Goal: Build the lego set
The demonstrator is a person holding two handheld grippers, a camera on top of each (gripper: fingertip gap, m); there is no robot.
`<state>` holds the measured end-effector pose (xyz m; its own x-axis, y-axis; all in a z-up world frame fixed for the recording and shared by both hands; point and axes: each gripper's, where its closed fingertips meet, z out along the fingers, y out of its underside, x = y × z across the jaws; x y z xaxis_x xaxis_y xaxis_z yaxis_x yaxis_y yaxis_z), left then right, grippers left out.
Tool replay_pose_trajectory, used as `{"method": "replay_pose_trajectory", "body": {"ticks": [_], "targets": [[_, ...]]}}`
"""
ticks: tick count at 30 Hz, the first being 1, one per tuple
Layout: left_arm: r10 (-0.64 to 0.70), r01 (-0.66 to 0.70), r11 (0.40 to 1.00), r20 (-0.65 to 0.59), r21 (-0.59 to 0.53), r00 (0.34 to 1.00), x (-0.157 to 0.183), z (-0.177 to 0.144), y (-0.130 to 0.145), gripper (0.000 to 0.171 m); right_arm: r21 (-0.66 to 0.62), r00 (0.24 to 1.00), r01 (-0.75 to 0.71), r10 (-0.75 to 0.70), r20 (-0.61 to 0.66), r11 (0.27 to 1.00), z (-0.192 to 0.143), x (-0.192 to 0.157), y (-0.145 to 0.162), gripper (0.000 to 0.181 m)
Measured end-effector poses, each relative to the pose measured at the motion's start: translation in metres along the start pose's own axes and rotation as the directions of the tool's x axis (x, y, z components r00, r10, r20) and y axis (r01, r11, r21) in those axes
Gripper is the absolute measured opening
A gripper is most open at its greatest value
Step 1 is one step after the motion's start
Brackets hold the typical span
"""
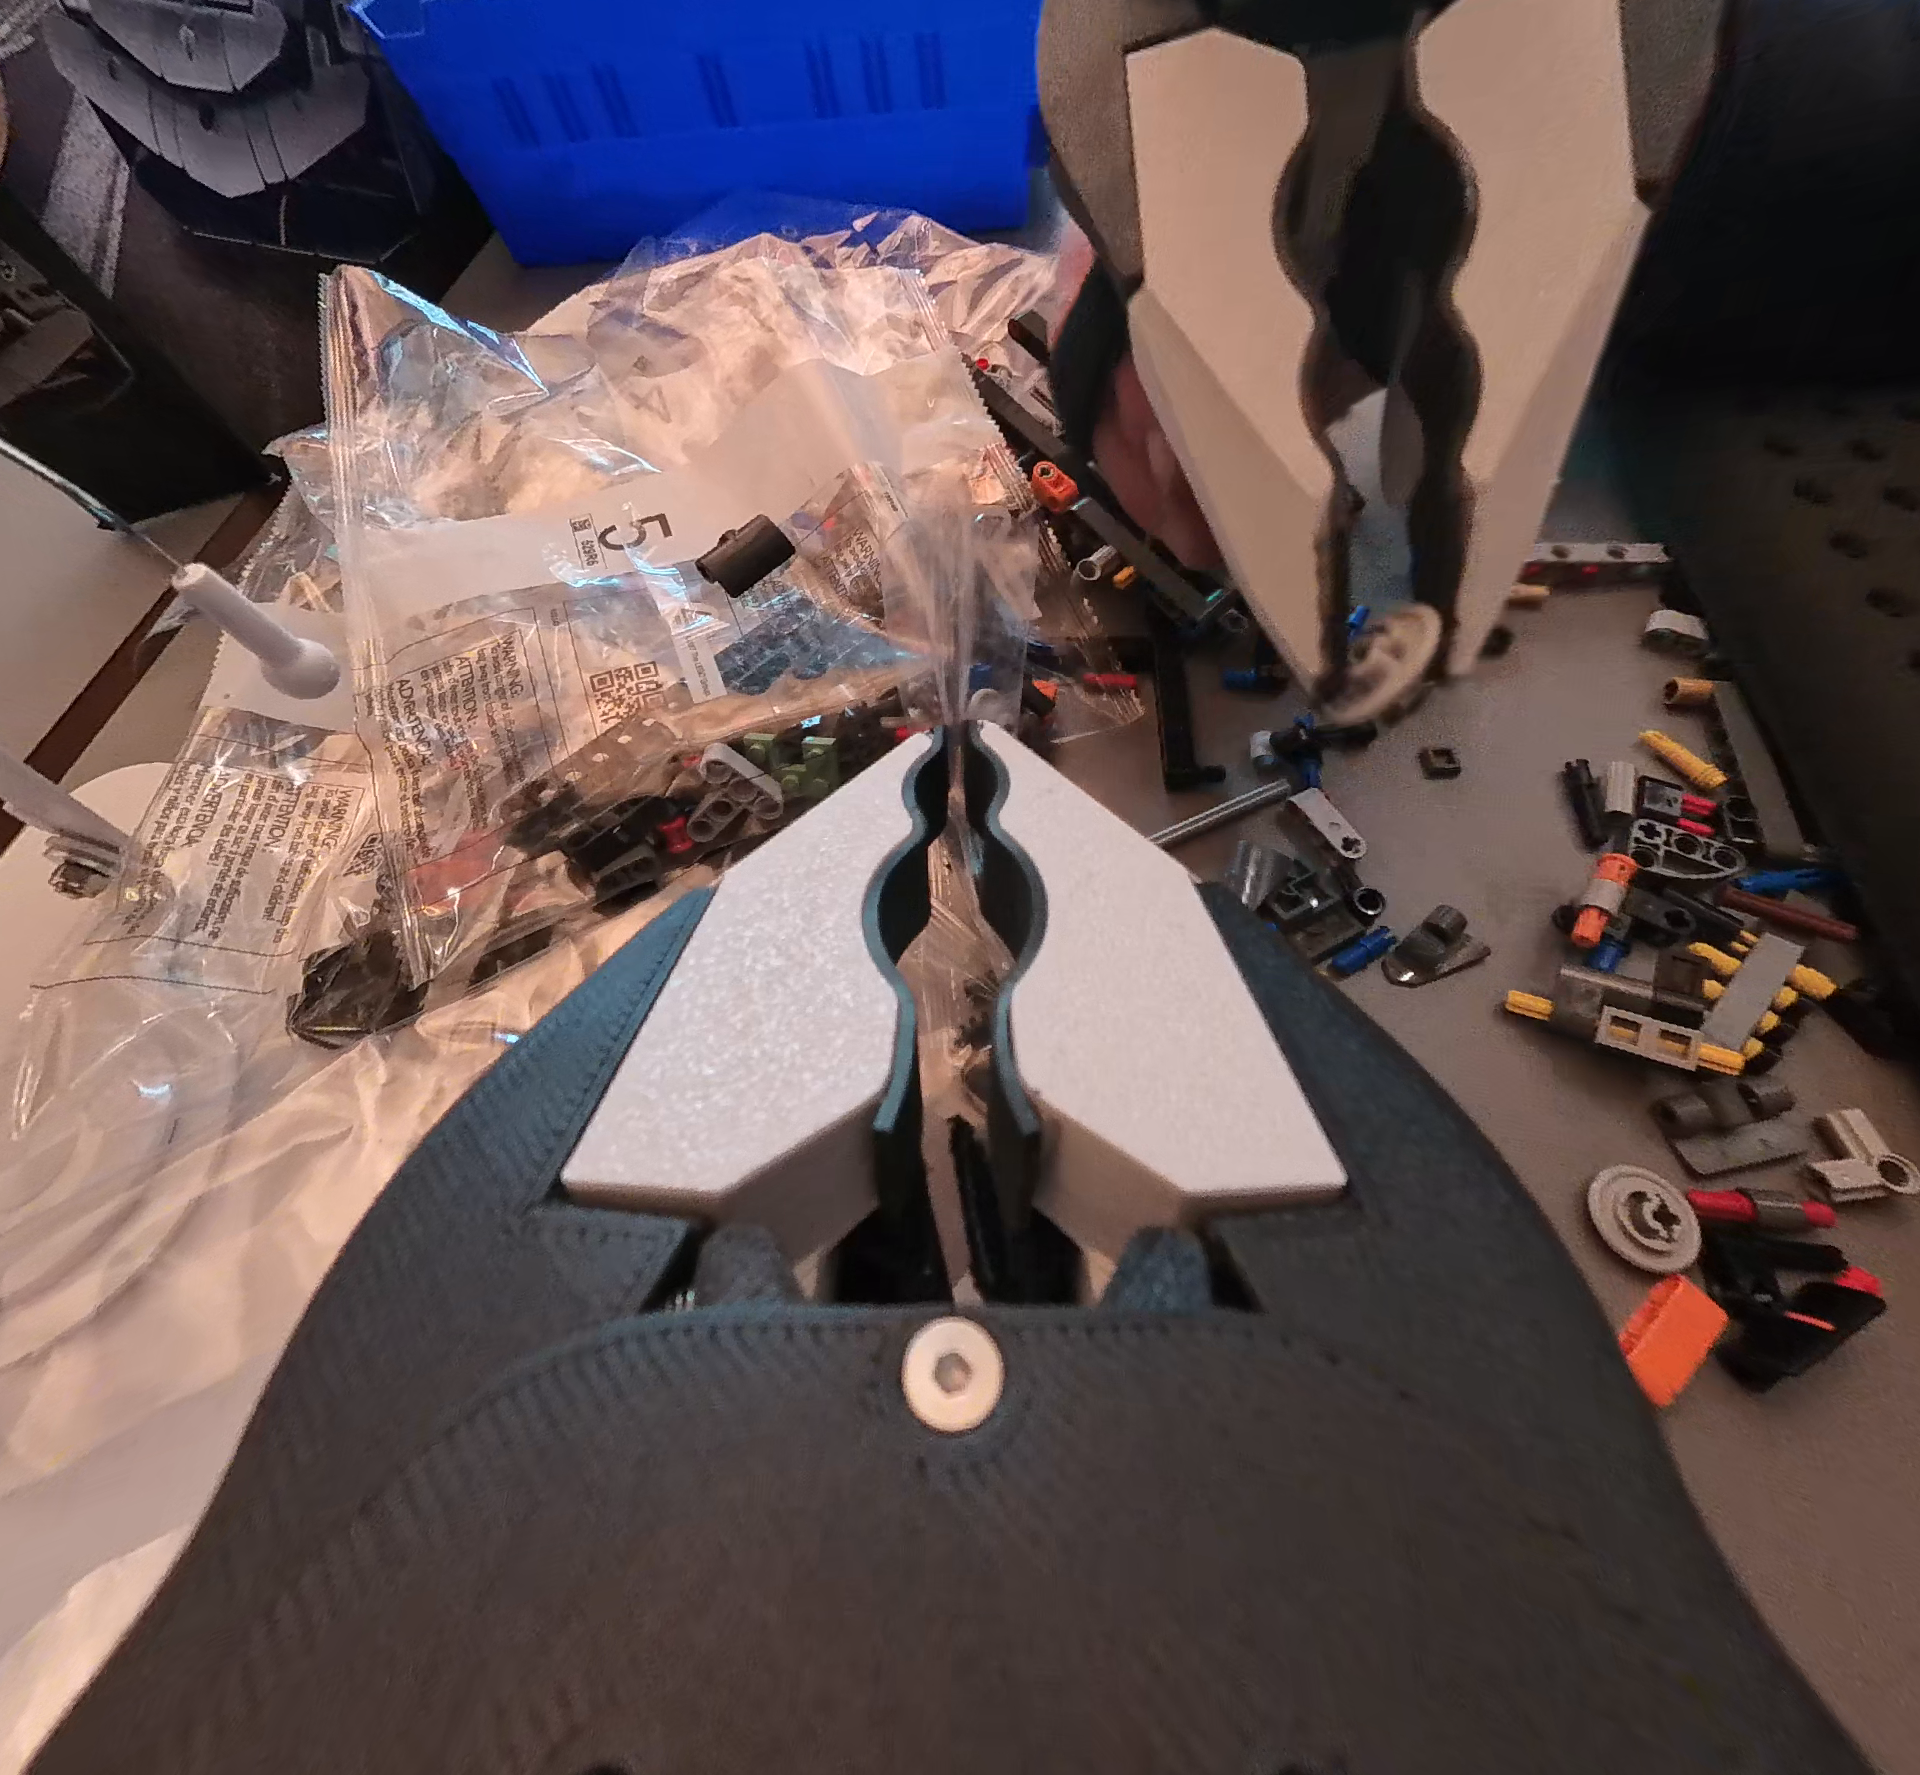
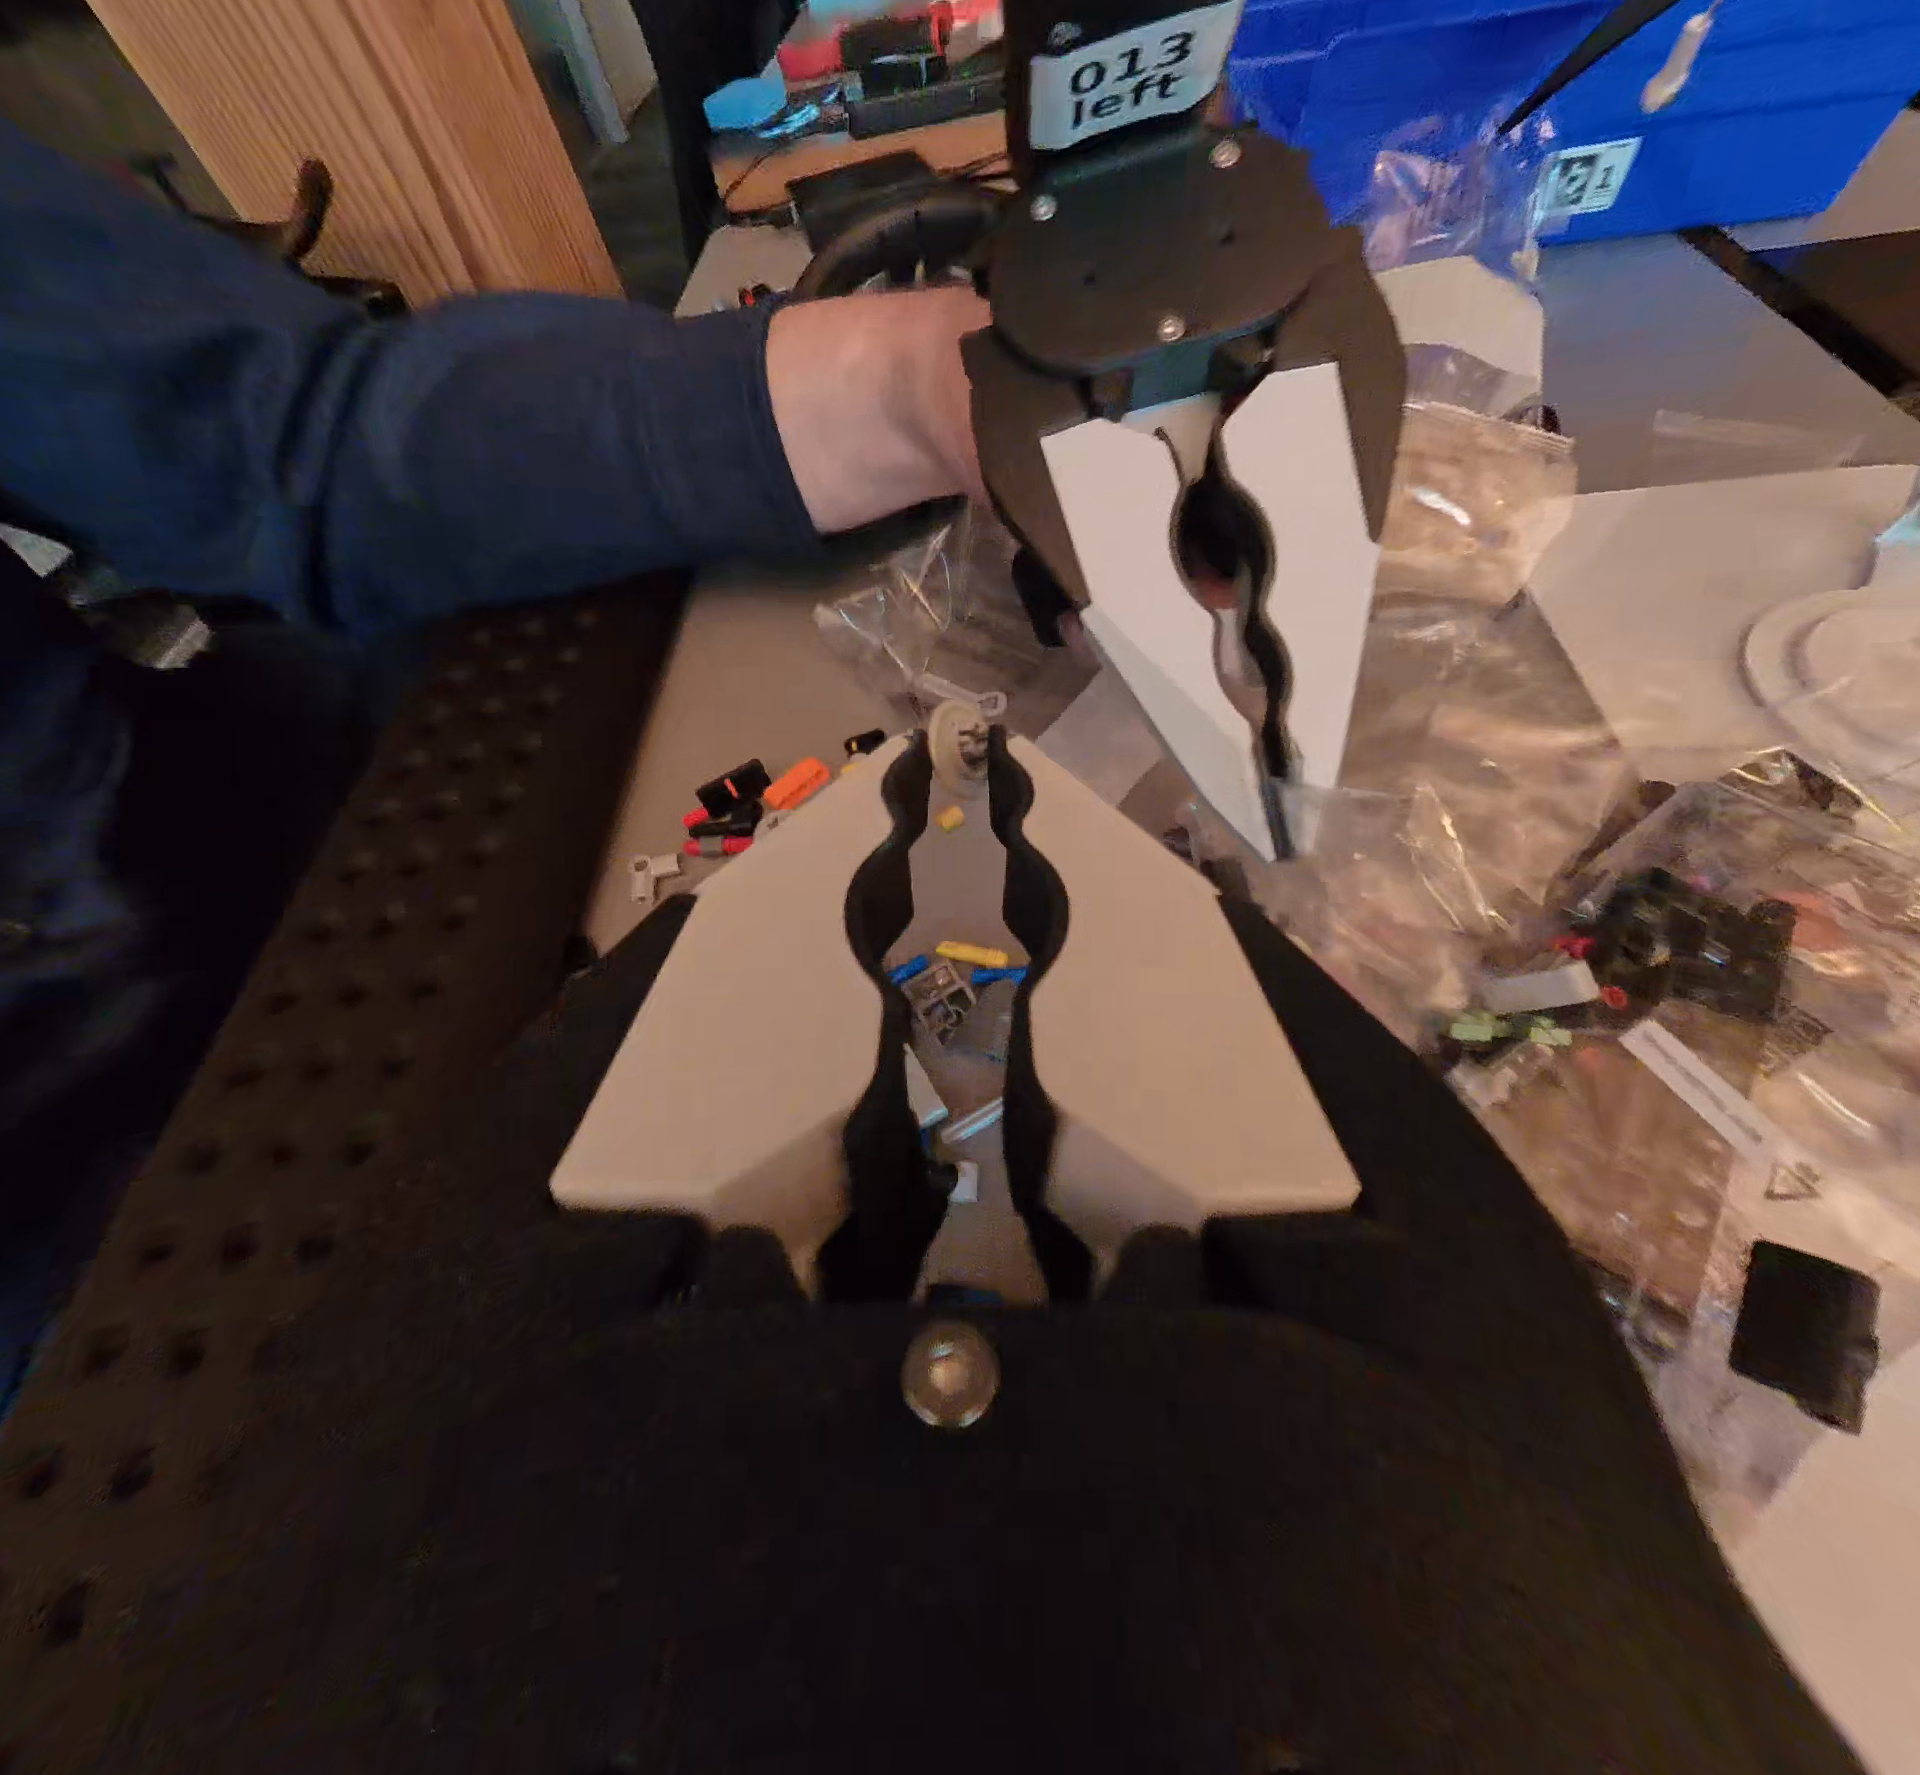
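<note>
My left gripper [image 1: 961, 738] is shut on a fold of a clear plastic parts bag [image 1: 623, 499] that lies on the table holding small black, grey and green pieces. It also shows in the right wrist view [image 2: 1280, 821], tip down on the bag [image 2: 1455, 842]. My right gripper [image 2: 961, 743] is shut on a small grey round disc piece [image 2: 951, 738] at its fingertips. In the left wrist view it [image 1: 1387, 671] holds the disc [image 1: 1403, 645] just above the table. Loose Lego pieces [image 1: 1662, 894] are scattered on the grey table.
Blue bins [image 1: 727, 63] stand behind the bags. A black perforated mat [image 2: 312, 998] covers the table's side. A long black beam assembly [image 1: 1122, 499] lies by the bag. A second grey disc [image 1: 1644, 1216] and an orange piece [image 1: 1673, 1336] lie near. A hand [image 2: 873, 416] holds the left gripper. My hands' fingertips stand some 7 centimetres from each other.
</note>
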<state>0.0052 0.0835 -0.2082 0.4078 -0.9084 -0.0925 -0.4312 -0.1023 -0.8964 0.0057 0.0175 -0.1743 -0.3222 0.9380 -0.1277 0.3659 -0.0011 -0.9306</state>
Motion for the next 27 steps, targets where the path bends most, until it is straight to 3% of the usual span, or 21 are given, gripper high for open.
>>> {"method": "replay_pose_trajectory", "body": {"ticks": [7,11,14,27], "targets": [[0.0,0.0,1.0,-0.001,0.002,1.0,0.0,-0.001,0.0,0.0,0.061,0.985,0.048,-0.037,-0.17,0.997,-0.03,0.026,-0.016,0.008],[-0.002,0.002,1.0,0.0,0.0,1.0,0.0,-0.001,0.001,0.0,0.115,0.95,0.021,0.016,-0.311,0.993,-0.063,0.052,-0.021,0.007],[-0.003,0.003,1.0,0.0,0.0,1.0,-0.001,-0.001,0.001,0.0,0.086,0.924,-0.024,0.055,-0.378,0.996,-0.078,0.068,-0.01,0.008],[-0.003,0.003,1.0,-0.004,-0.002,1.0,0.0,0.0,0.002,0.0,-0.027,0.952,-0.057,0.046,-0.303,0.998,-0.057,0.059,0.011,0.007]]}}
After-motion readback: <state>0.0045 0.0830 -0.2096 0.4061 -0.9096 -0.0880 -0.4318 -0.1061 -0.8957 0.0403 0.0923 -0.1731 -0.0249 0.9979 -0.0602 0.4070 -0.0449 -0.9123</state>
